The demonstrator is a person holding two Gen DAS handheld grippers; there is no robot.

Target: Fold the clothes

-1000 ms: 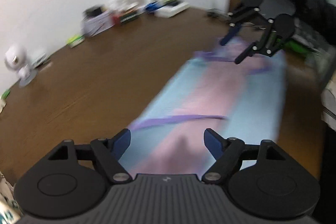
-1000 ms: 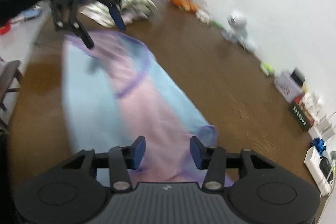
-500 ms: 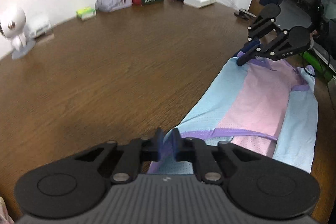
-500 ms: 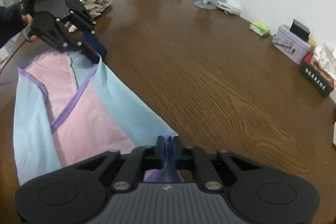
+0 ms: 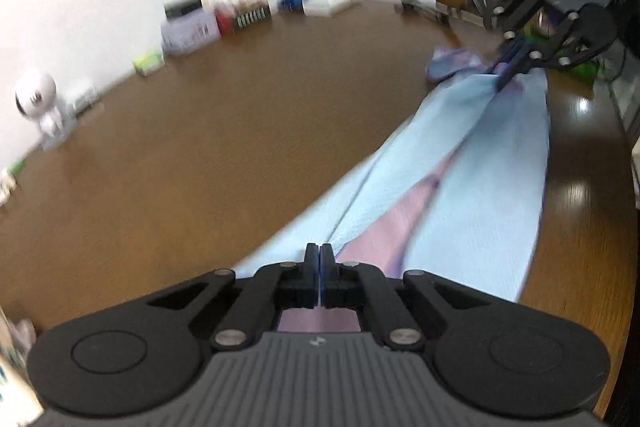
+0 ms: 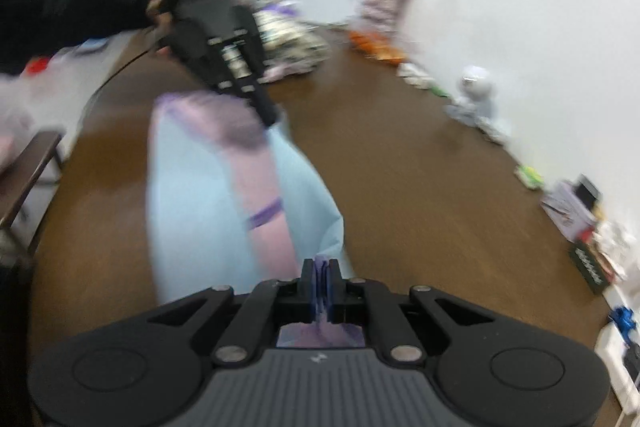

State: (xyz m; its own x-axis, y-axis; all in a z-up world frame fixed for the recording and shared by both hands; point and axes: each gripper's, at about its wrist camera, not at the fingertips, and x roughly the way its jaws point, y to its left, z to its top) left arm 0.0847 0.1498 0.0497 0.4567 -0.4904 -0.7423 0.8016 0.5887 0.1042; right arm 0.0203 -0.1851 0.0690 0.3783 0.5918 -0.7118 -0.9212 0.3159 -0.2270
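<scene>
you have your left gripper [image 5: 320, 259] clamped on one end of the shirt [image 5: 472, 195] and your right gripper [image 6: 320, 275] pinching the other end. in the left view the shirt runs from bottom centre to upper right across the table [image 5: 200, 163], one long edge lifted. this first lengthwise fold looks underway, not laid; the cross folds remain.
</scene>
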